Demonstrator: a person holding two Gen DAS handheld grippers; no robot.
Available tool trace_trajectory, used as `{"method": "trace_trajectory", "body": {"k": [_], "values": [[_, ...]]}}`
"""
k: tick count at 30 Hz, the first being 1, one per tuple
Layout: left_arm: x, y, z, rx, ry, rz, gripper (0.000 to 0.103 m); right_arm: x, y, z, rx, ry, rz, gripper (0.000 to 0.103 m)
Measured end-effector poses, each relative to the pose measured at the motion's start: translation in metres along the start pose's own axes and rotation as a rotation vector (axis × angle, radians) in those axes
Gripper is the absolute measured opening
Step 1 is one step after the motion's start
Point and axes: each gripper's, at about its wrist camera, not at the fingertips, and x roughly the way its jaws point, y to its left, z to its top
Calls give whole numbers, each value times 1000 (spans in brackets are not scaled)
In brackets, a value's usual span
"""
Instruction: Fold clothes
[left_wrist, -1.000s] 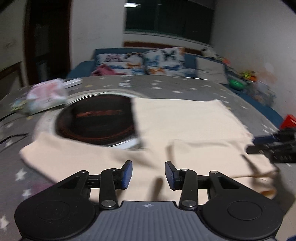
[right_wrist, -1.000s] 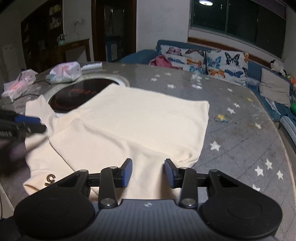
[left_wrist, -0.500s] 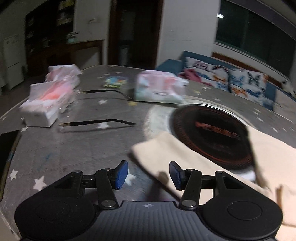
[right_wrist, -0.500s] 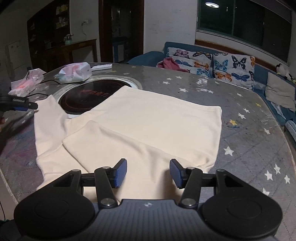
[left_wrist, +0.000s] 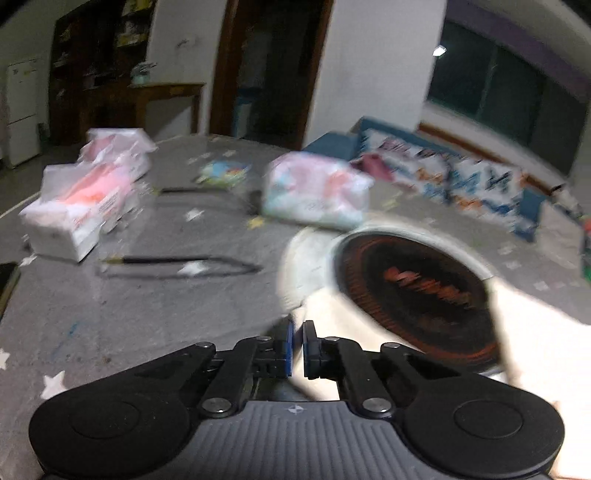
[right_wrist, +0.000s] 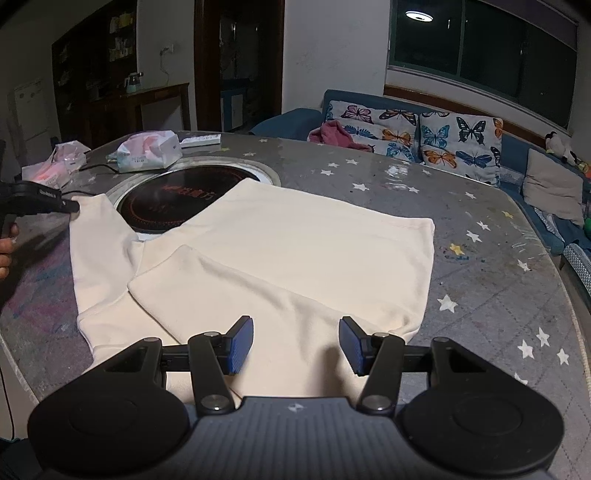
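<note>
Nearly shut jaws are seen on the left gripper (left_wrist: 295, 345) at the lower centre of the left wrist view, with only a narrow gap between the blue pads, and the tip of a cream sleeve (left_wrist: 314, 314) appears to be pinched there, though blur prevents certainty. From the right wrist view the same gripper is seen at the left edge of the frame, touching the end of the sleeve (right_wrist: 96, 236) that is stretched out toward the upper left. Released and spread wide, the right gripper (right_wrist: 296, 345) is held at the bottom centre above the near edge of the cream garment (right_wrist: 295, 251), nothing being gripped. The garment is spread on the star-patterned table (right_wrist: 480, 295), one corner overlapping the round black cooktop (right_wrist: 173, 206). One sleeve is already laid across the body at centre left; the outstretched sleeve and the body folds are judged to remain.
</note>
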Motion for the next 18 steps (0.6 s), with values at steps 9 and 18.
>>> {"method": "trace_trajectory", "body": {"k": [9,18], "values": [[-74,-99,12,115,-95,-362,5,-10,-12,-3,41,-36,-6,52],[-84,-192,-23,238,-42,-650,5,-23,-36,-14,122,-61,-29,52]]}}
